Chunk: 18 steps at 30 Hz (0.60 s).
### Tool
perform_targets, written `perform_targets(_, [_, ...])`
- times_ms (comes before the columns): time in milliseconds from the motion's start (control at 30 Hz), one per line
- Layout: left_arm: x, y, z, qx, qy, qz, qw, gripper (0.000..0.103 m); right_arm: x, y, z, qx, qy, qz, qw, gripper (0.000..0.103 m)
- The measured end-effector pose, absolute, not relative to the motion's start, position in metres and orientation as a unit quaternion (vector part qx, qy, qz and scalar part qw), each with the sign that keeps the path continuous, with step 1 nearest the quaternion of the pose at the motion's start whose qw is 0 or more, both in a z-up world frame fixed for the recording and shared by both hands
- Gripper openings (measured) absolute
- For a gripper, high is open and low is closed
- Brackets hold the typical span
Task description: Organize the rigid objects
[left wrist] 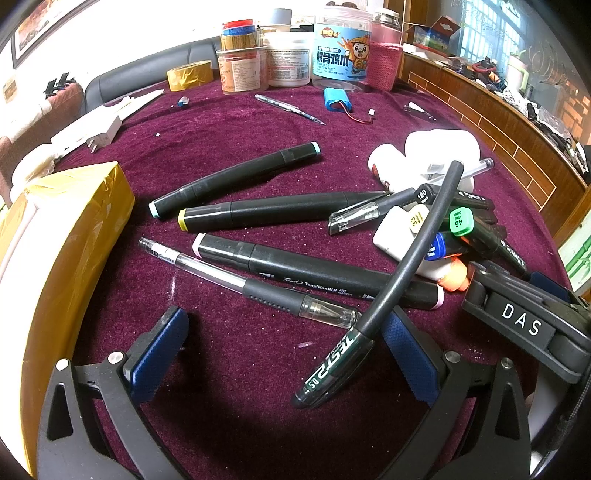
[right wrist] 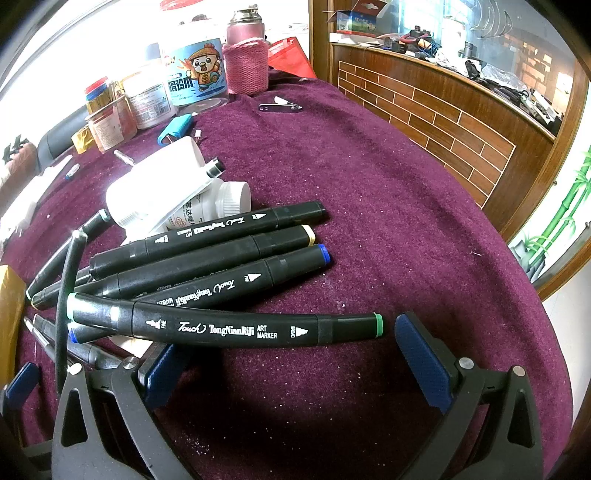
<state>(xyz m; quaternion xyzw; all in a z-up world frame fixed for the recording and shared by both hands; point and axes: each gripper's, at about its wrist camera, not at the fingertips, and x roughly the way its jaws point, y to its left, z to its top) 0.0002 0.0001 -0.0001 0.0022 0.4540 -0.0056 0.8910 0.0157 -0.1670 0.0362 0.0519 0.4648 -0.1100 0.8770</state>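
You're in a lived-in home room.
Snack jars (left wrist: 341, 51) upper centre, sofa (left wrist: 147, 72) upper left, cluttered wooden counter (right wrist: 443, 96) right.

Whole scene sits on a table covered in a deep purple velvety cloth (right wrist: 388, 184), speckled with tiny bits of glitter or dust. Past the right edge there's a curved wooden counter (right wrist: 436, 110) with a brick-pattern front, its top crowded with clutter too small to tell apart. Behind it, a window (left wrist: 487, 33) with a lattice grille. Off the left edge sits a dark leather sofa (left wrist: 147, 70), with a framed picture (left wrist: 44, 26) on the white wall above. The far side is blown out with bright daylight. A bamboo painting (right wrist: 561, 218) shows at far right.
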Motion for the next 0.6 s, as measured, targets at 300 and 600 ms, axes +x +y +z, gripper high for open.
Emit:
perform_targets(300, [-0.003, 0.001, -0.001, 0.01, 0.461, -0.02, 0.887, 0.103, 0.011, -0.172, 0.038, 0.04, 0.481, -0.03, 0.875, 0.102])
perform_targets(600, [-0.006, -0.001, 0.0, 0.02, 0.463, -0.031, 0.886, 0.103, -0.006, -0.164, 0.038, 0.042, 0.493, -0.051, 0.868, 0.102])
